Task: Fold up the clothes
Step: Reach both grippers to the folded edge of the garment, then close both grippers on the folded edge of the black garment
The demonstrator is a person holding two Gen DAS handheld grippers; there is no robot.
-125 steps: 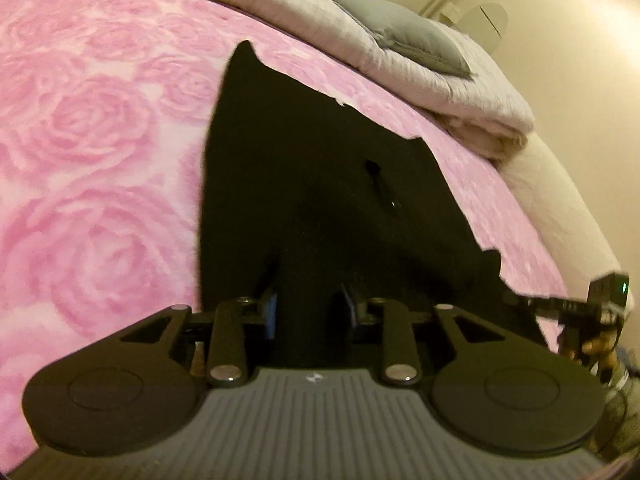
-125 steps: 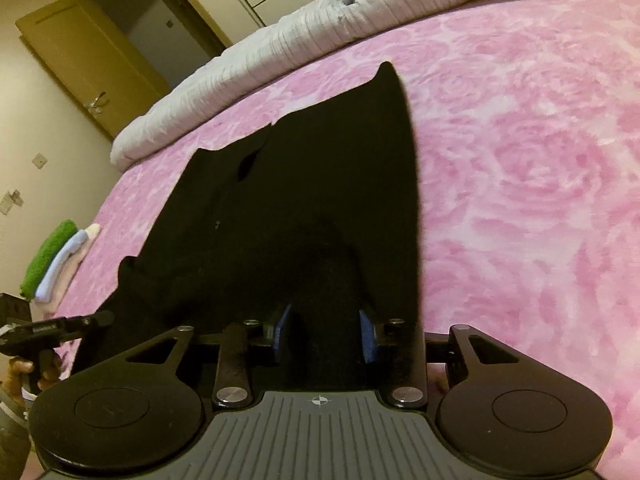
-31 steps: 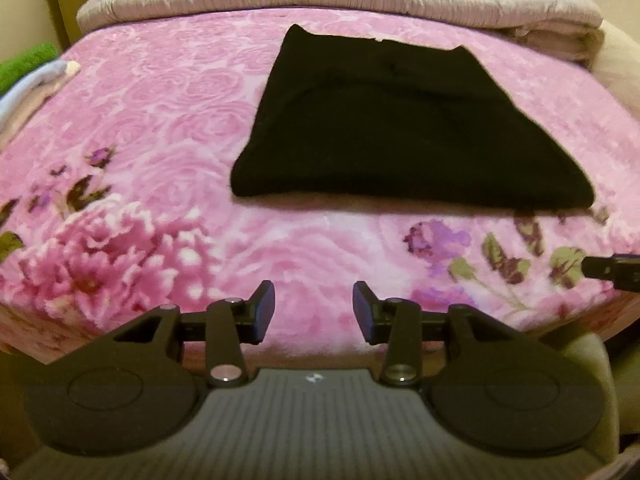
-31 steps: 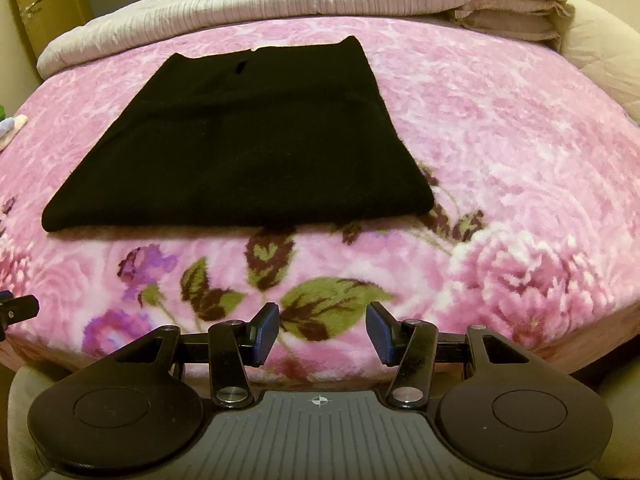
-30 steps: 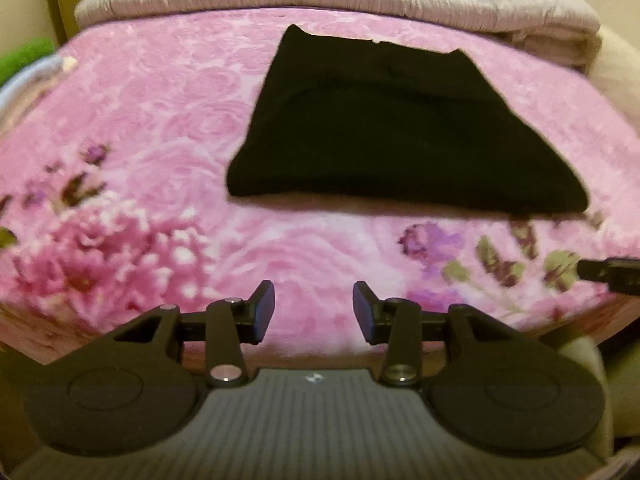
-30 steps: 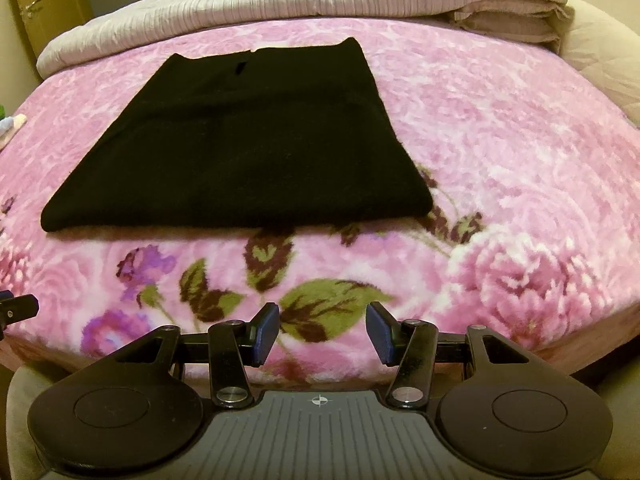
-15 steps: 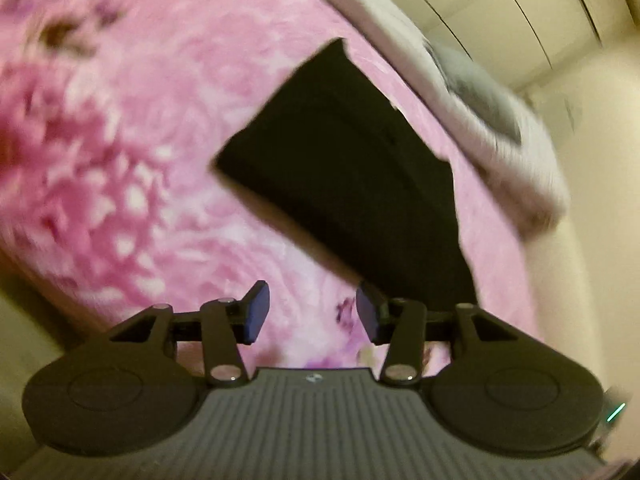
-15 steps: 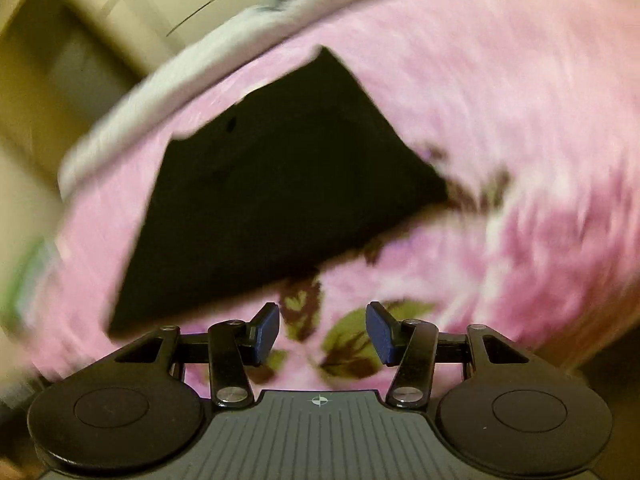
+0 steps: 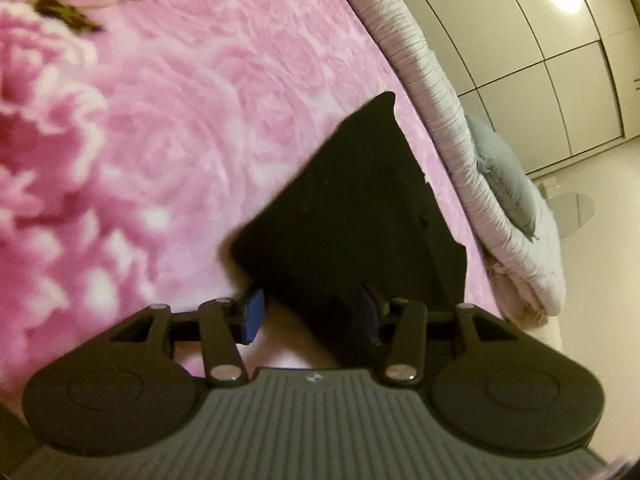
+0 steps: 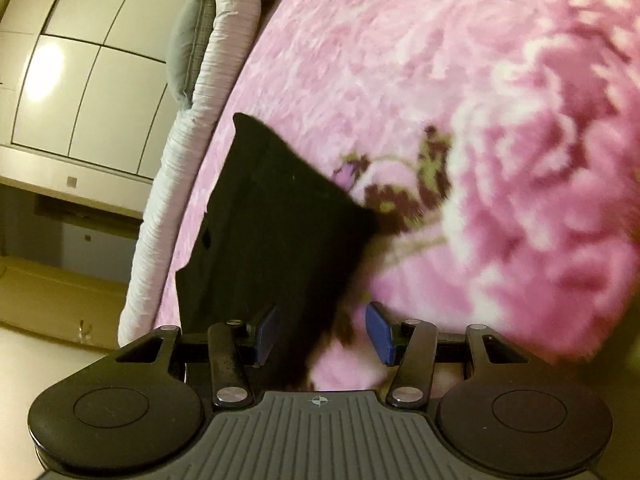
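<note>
Right, both tools are down low at the near edge of the folded black garment (image 9: 352,216), each rolled to one side so the bed tilts across its view. Left gripper (image 9: 310,316): jaws spread wide, blue pads (image 9: 253,315) showing, the cloth's near edge sitting between them, not pinched. Right gripper (image 10: 320,332): jaws spread too, the garment's edge (image 10: 276,216) running in between, nothing clamped. The garment lies flat on the pink rose-patterned fleece blanket (image 9: 160,120). Beyond it, a rolled pale ribbed quilt (image 9: 444,120) with a grey cushion (image 9: 504,184) on it, then white panelled wardrobe doors (image 9: 540,60).
</note>
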